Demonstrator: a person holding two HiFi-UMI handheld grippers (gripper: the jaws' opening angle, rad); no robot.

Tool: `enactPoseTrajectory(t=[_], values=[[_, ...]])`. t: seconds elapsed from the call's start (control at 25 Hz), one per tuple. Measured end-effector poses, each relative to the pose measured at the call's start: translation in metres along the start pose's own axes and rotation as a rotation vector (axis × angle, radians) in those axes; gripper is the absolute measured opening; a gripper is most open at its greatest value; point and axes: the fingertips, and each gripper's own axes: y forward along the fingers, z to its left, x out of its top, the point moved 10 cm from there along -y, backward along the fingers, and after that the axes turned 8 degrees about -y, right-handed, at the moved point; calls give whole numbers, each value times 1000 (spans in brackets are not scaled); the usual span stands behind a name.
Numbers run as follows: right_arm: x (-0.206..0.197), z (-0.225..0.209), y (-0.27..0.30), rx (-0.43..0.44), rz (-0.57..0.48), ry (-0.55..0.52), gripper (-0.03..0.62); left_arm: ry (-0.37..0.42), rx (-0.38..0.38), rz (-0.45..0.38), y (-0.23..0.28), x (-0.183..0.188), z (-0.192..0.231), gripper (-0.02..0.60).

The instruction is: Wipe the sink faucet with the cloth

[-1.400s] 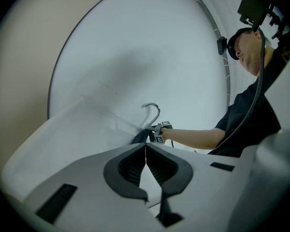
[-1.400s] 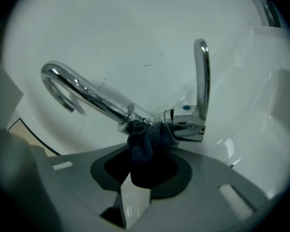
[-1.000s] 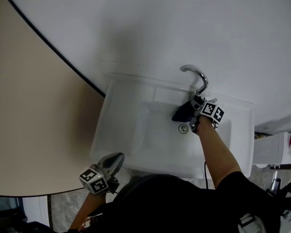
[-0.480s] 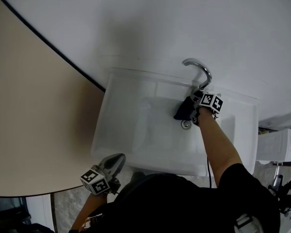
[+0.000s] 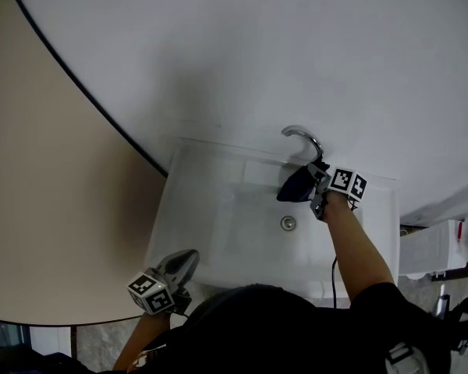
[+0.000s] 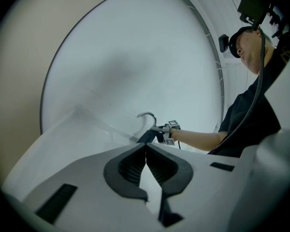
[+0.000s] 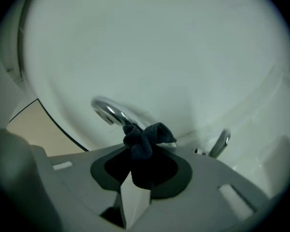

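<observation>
Cloth (image 7: 144, 141), dark and bunched, is pinched in the right gripper's (image 5: 315, 185) jaws just beside the chrome faucet (image 5: 303, 137) over the white sink (image 5: 207, 228); left gripper's (image 5: 187, 260) jaws are pressed together, empty.

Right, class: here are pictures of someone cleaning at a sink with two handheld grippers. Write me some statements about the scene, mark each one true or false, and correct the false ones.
1. The right gripper has its fingers shut on a dark cloth. True.
2. The cloth lies on the bottom of the sink. False: it is held up beside the faucet, above the basin.
3. The faucet is shiny metal with a curved spout. True.
4. The left gripper grips the faucet. False: its fingers are shut on nothing, at the sink's near side, well apart from the faucet.
5. The sink is black. False: it is white.
</observation>
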Motion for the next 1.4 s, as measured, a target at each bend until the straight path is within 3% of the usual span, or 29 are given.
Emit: enactPoseTrajectory(t=[0.16, 0.28, 0.36, 0.76, 1.16, 1.28, 1.4], values=[[47, 32, -39, -4, -128, -287, 91, 18, -10, -27, 0, 11, -2, 3], [73, 41, -60, -12, -303, -340, 89, 18, -10, -47, -4, 14, 0, 3], [86, 43, -58, -24, -322, -378, 89, 13, -6, -53, -7, 13, 2, 3], [99, 104, -3, -118, -150, -802, 87, -29, 7, -106, -28, -9, 17, 3], [93, 147, 35, -180, 112, -1159, 86, -67, -9, -117, -32, -16, 38, 3], [86, 159, 47, -219, 203, -1324, 86, -70, -19, -112, -30, -16, 39, 3], [67, 173, 64, -261, 360, -1552, 86, -76, -15, -112, -32, -17, 40, 3]])
